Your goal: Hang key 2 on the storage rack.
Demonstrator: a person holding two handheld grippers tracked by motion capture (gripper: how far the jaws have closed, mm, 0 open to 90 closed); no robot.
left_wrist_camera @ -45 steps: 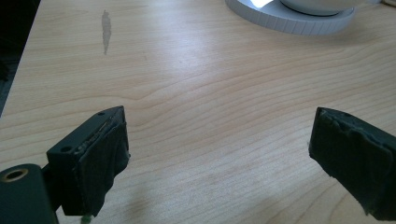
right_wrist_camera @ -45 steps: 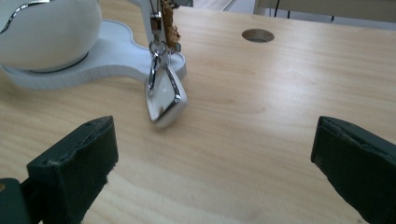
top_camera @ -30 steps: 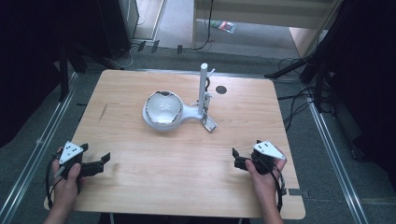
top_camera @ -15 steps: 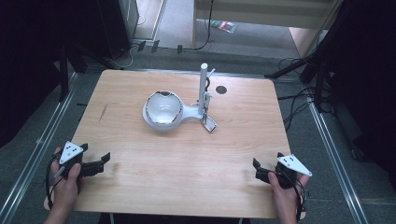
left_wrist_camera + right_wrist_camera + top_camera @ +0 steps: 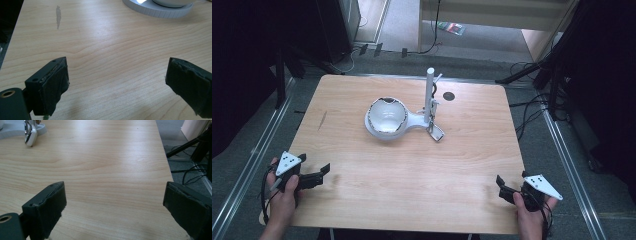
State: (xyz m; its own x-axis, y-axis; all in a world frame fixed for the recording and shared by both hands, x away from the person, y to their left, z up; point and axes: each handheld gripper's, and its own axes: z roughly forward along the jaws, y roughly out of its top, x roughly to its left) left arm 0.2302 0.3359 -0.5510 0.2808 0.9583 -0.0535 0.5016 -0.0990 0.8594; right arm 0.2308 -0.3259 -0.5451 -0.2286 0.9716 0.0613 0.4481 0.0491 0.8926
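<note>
the white plastic desk lamp with a round bowl-shaped head and upright post [image 5: 404, 117] sits mid-worktop, toward the far edge of the pale wooden table [image 5: 412, 180]. the left gripper [image 5: 314, 176] waits at the near left corner, the right gripper [image 5: 504, 189] at the near right corner, both with jaws spread wide and empty. the lamp lies ahead and inward of each, its long axis running left to right, neither hand clearly nearer.

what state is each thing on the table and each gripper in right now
white lamp: lying on the table, round head facing up, nothing touching it
lamp post: upright beside the head
left gripper: jaws wide open, empty, near the table's near left corner
right gripper: jaws wide open, empty, near the near right corner
table: bare wood between the grippers
</note>
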